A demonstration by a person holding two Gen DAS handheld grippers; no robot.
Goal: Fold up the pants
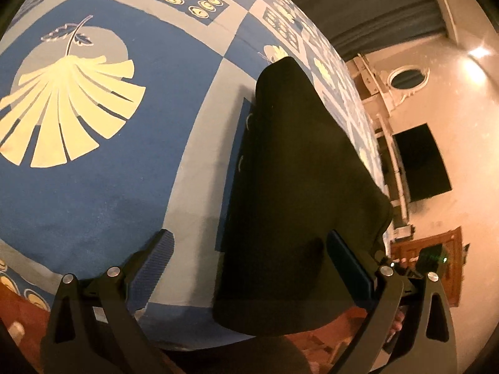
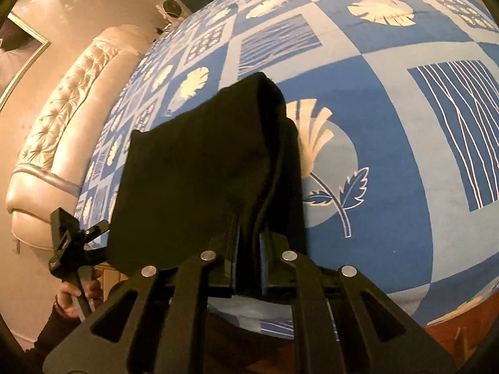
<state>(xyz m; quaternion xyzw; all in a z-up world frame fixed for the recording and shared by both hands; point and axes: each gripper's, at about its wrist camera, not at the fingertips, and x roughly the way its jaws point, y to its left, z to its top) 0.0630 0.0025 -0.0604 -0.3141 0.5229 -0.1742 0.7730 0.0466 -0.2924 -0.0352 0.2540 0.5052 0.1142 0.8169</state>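
Note:
The black pants (image 1: pixel 296 193) lie folded on the blue patterned bedspread (image 1: pixel 93 187), one end hanging near the bed's edge. My left gripper (image 1: pixel 249 265) is open, its left pad over the sheet and its right pad over the cloth, gripping nothing. In the right wrist view the pants (image 2: pixel 202 171) are lifted at their near end. My right gripper (image 2: pixel 248 243) is shut on a bunched fold of the pants. The left gripper also shows in the right wrist view (image 2: pixel 78 243), beside the pants' left corner.
The bedspread (image 2: pixel 389 124) covers the bed. A cream tufted headboard (image 2: pixel 62 131) stands at the left in the right wrist view. A wall with a dark screen (image 1: pixel 421 162) and a wooden cabinet (image 1: pixel 443 265) lie beyond the bed.

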